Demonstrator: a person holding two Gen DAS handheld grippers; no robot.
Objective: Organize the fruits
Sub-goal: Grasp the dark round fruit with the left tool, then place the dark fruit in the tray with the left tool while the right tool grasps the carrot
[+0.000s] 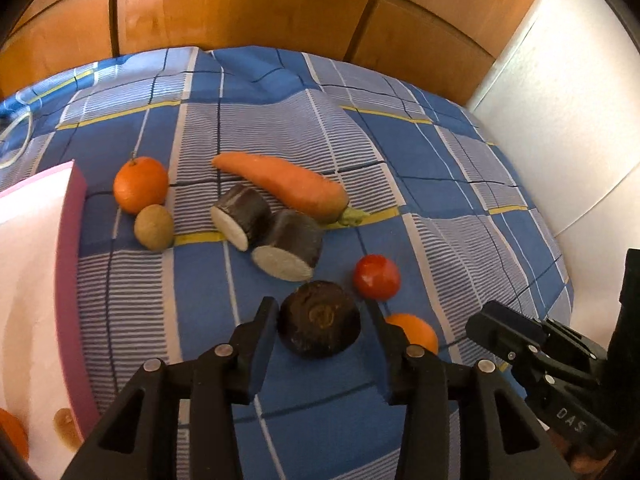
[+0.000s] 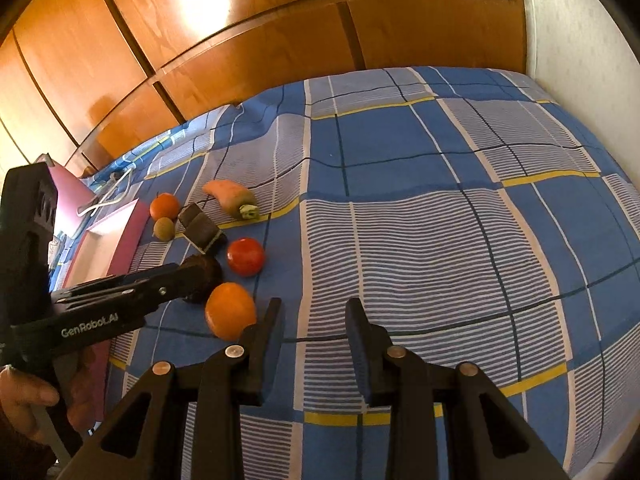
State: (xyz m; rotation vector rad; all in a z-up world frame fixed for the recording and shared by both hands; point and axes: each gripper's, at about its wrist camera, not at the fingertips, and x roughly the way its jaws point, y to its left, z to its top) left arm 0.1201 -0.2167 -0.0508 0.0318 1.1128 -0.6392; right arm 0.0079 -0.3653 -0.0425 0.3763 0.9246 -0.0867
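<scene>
Oranges [image 1: 141, 184] two, radish pieces [image 1: 319, 319] three, tomato [image 1: 376, 277] one.

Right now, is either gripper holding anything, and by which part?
Left gripper brackets the dark round vegetable across its sides, but contact cannot be told. Right gripper is open and holds nothing.

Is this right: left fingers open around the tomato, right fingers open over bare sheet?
Not the tomato. In the left wrist view the left gripper brackets the dark round vegetable; the tomato lies beyond it. The right gripper is open over bare sheet.
</scene>
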